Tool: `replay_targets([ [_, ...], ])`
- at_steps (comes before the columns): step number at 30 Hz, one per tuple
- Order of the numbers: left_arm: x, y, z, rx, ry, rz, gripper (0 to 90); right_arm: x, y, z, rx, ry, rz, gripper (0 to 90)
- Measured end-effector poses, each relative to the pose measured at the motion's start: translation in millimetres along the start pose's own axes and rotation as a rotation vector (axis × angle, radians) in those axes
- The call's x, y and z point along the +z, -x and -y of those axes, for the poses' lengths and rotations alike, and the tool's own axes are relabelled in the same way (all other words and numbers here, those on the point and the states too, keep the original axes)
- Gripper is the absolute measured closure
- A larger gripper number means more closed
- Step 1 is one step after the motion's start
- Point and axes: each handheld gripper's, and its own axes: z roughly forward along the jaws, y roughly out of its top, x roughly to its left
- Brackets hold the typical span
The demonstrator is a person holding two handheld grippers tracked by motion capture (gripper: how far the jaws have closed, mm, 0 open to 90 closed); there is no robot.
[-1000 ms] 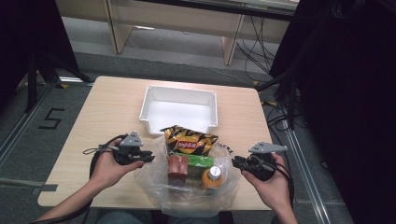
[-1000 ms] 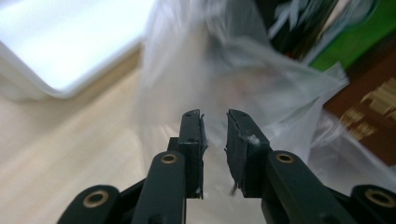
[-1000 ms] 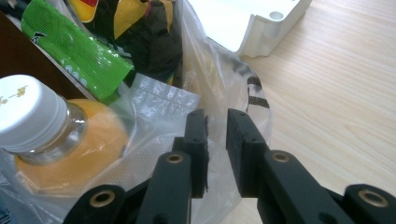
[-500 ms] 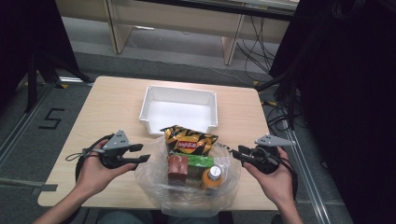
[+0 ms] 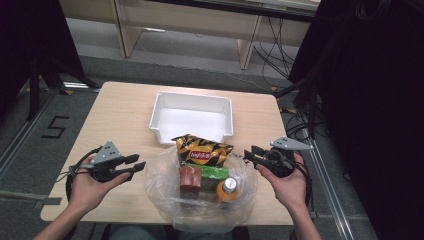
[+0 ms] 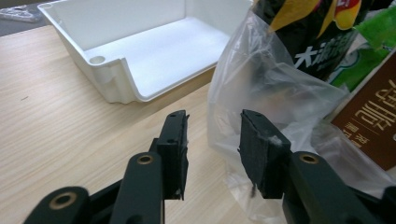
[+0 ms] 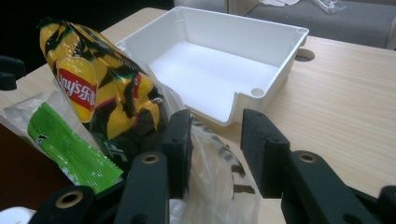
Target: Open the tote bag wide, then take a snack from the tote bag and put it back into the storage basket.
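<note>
A clear plastic bag (image 5: 165, 185) lies open at the table's near edge. It holds a yellow-black chips bag (image 5: 202, 150), a brown box (image 5: 190, 179), a green packet (image 5: 215, 174) and an orange bottle (image 5: 227, 189). My left gripper (image 5: 139, 162) hovers just left of the bag. Its jaws have just been closing and stand apart with nothing between them (image 6: 212, 135); the bag film (image 6: 266, 88) lies beside the right jaw. My right gripper (image 5: 248, 155) is at the bag's right rim. Its jaws have just been opening and stand apart (image 7: 215, 140) over loose film (image 7: 219, 177).
An empty white tub (image 5: 192, 117) stands on the wooden table (image 5: 115, 115) just behind the bag. Dark equipment and cables lie off the table's right side. A floor marking "5" is on the left.
My left gripper has drawn back to the left, away from the bag's rim. Both pairs of jaws stand wider than a second ago. The right hand has barely moved.
</note>
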Motion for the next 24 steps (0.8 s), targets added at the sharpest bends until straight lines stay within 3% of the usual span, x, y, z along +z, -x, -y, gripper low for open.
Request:
replay_targets([
  [1,1.2,-0.7,1.3,-0.029,0.012,0.015,61.5,2.6,1.0,2.8,0.012,0.019,-0.008,64.1],
  [3,1.6,0.6,2.2,-0.025,0.013,0.026,62.6,2.8,3.9,2.5,-0.003,0.017,-0.010,64.1],
  [4,1.6,1.2,2.5,-0.015,0.010,0.023,62.5,1.7,2.1,1.9,0.026,0.006,-0.019,64.1],
  [6,2.4,1.9,2.7,-0.019,0.010,0.038,60.9,2.4,1.0,-0.5,0.025,0.025,-0.038,63.3],
  [7,2.7,2.0,2.4,-0.020,0.011,0.038,59.6,2.1,2.1,-1.9,-0.006,0.035,-0.035,62.8],
  [9,3.0,1.7,1.9,-0.021,0.010,0.037,53.7,2.0,-0.3,-4.1,-0.003,0.051,-0.048,61.9],
  [10,4.9,0.8,1.3,-0.030,0.003,0.042,50.8,1.0,-2.0,-8.8,-0.034,0.064,-0.053,59.9],
  [12,7.3,0.7,1.5,-0.031,0.000,0.043,47.4,2.2,-2.9,-12.6,-0.049,0.079,-0.066,58.1],
  [13,7.6,1.0,1.2,-0.026,-0.012,0.034,46.7,1.1,-3.1,-15.3,-0.057,0.053,-0.073,57.3],
  [16,9.8,0.9,0.6,-0.024,-0.014,0.031,44.1,5.9,-2.8,-22.5,-0.067,0.070,-0.074,53.1],
  [18,9.8,0.9,1.0,-0.019,-0.016,0.024,42.6,8.8,-4.9,-26.6,-0.042,0.060,-0.101,52.6],
  [19,9.9,0.6,1.7,-0.018,-0.016,0.023,41.7,10.4,-7.1,-28.5,-0.033,0.075,-0.102,50.5],
  [20,9.9,0.0,2.3,-0.016,-0.017,0.027,41.6,13.5,-6.5,-29.3,-0.057,0.105,-0.102,48.5],
  [22,9.3,0.1,2.4,-0.016,-0.015,0.024,41.4,13.9,-10.6,-31.6,-0.064,0.067,-0.126,47.2],
  [24,9.2,0.6,1.6,-0.016,-0.014,0.024,41.2,16.2,-13.3,-31.6,-0.068,0.082,-0.132,47.2],
])
